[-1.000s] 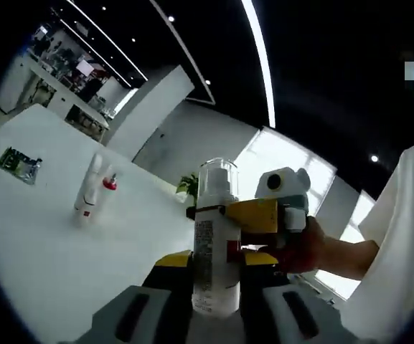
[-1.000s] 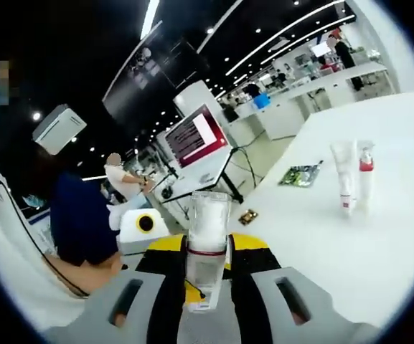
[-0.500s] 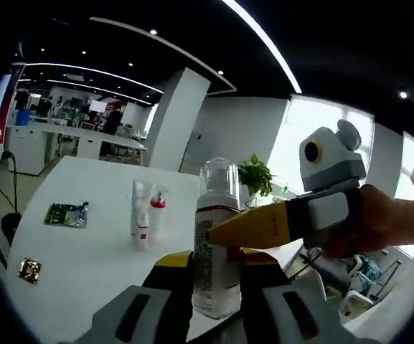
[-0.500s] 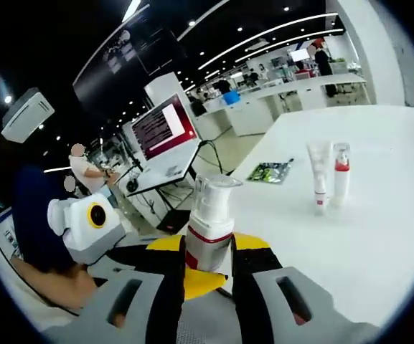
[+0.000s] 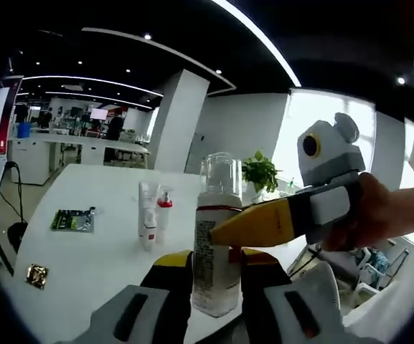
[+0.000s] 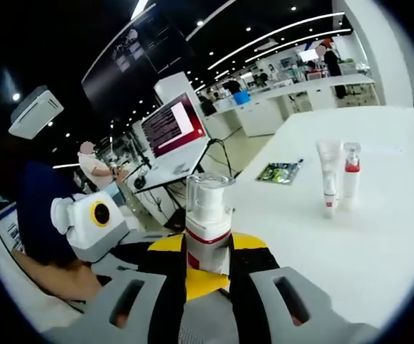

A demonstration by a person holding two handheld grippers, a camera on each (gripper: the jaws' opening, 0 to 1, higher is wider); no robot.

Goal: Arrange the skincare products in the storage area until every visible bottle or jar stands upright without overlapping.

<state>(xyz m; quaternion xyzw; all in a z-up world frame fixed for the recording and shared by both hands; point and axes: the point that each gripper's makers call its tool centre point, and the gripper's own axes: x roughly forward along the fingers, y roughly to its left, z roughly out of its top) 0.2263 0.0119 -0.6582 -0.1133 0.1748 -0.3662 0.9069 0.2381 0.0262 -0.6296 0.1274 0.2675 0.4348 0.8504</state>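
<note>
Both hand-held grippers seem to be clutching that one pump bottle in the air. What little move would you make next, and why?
Probably lower the pump bottle toward the white table, near the upright tube and red-collared bottle. The left hand-held gripper clamps its body, the right hand-held gripper its neck, and it hangs clear of the surface.

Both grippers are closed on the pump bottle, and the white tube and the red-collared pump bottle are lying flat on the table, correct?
Not quite. The white tube and red-collared bottle stand upright, side by side on the table, as the left gripper view shows. The left gripper and right gripper do grip the pump bottle.
</note>
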